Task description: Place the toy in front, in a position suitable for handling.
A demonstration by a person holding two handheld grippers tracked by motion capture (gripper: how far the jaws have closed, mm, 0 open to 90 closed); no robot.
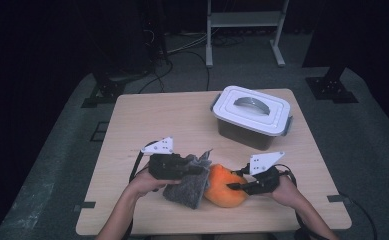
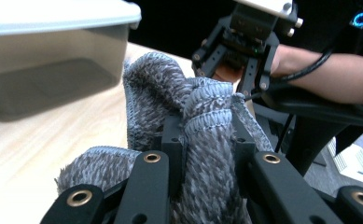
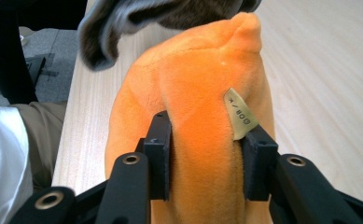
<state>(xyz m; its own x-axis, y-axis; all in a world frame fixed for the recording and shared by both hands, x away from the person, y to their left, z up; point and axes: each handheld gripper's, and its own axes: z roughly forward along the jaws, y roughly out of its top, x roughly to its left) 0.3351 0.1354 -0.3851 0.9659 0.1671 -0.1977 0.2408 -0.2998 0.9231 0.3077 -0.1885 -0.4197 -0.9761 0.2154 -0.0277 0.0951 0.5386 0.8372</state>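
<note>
grey cloth (image 3: 170, 18) cut off, container (image 2: 53, 51) blurred

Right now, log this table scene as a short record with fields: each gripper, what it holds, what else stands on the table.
left gripper: shut on the fuzzy grey knitted cloth; fingers pinch a bunched fold
right gripper: shut on the soft orange plush piece; small tag beside one finger
cloth and plush: side by side at the near edge of the light wooden table, grey one at the left
lidded white plastic box with grey handle: far right part of the table, lid on, apart from both grippers
</note>
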